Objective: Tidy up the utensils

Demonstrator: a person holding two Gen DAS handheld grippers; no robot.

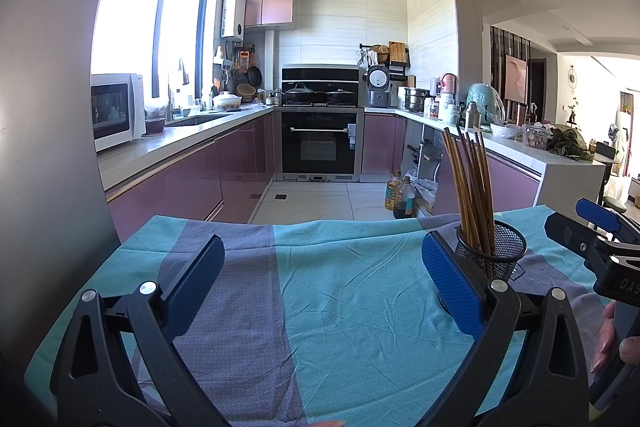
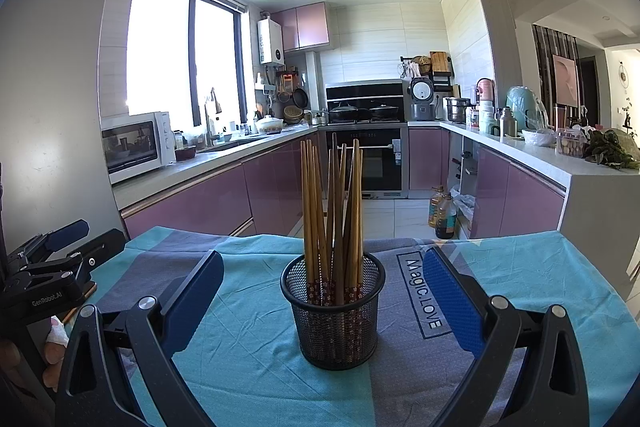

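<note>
Standing upright in the mesh holder [image 2: 334,311] near the cloth-covered table's [image 2: 248,359] far edge, the chopsticks [image 2: 332,211] look gathered already. Both the right gripper [image 2: 323,291] and left gripper [image 1: 322,281] gape wide, holding nothing. Any last tidy should approach from above, gently, since the light holder could tip; nothing blocks it.

Daylight from the window [image 1: 148,27] at frame left overexposed the glass; focus was sharp, edges fisheye-curved with dark vignetting.

Wooden chopsticks [image 2: 332,211] stand, perhaps ten, in a mesh cup [image 2: 335,315].
</note>
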